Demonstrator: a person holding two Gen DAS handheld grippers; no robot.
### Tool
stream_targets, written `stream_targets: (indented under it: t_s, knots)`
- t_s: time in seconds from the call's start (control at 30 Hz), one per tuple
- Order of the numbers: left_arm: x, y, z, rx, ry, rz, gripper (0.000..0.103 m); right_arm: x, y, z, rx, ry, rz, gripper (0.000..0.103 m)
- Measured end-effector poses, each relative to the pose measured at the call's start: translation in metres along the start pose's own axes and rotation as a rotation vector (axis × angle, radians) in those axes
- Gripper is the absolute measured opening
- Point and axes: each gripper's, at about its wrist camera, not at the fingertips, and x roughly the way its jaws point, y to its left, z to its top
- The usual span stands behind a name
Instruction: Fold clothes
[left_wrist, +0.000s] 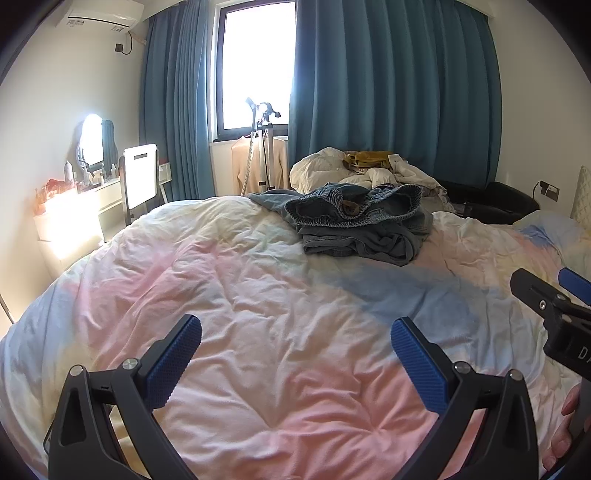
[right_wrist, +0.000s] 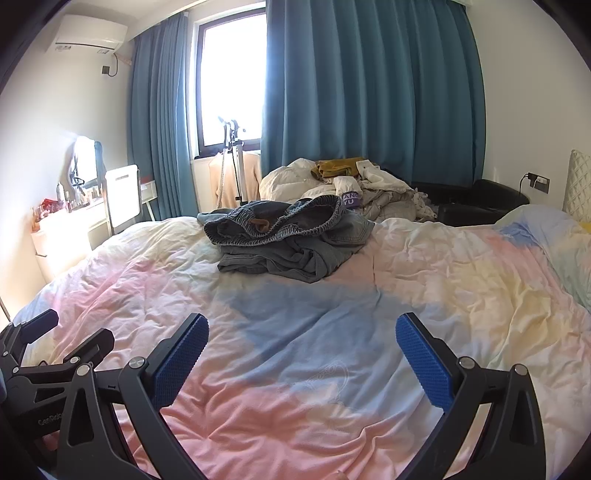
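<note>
- Left claw (left_wrist: 295, 336) wide, blue ribbed pads (left_wrist: 173, 360) apart, nothing between them, over the bed's pastel duvet (left_wrist: 240, 295).
- Right claw (right_wrist: 301, 332) also wide, empty, over the same duvet (right_wrist: 443, 280); tilted down a bit.
- Both claws side by side; right claw seen at the right edge of the left wrist view, left claw at lower left of the right wrist view.
- Fingers of a hand (left_wrist: 565, 428) visible at the lower right edge of the left view.
- Denim garment (left_wrist: 360, 221), grey-blue, crumpled in a heap with elastic waistband up, lying on the duvet ahead of both claws, well apart from them (right_wrist: 291, 236).
- Behind it, a pile of white bedding (right_wrist: 332, 184) with a mustard-yellow cloth (right_wrist: 338, 166) on top.
- Teal curtains (left_wrist: 388, 92) partly drawn over a bright window (left_wrist: 258, 62).
- Garment steamer stand (left_wrist: 264, 144) by the window; cream top (left_wrist: 245, 162) hanging on it.
- White dressing surface (left_wrist: 74, 210) on the left, mirror (left_wrist: 92, 142), bottles, white chair (left_wrist: 140, 177).
- Air conditioner (right_wrist: 88, 33) high on the left wall.
</note>
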Motion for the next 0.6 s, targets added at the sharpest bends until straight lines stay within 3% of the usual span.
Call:
stream_targets:
  t_s: [0.6]
  knots:
    - [-0.0001,0.0022,-0.0002,-0.007,-0.006,0.007,0.103,0.0029,0.0022,-0.0021,0.008,0.024,0.002,0.103]
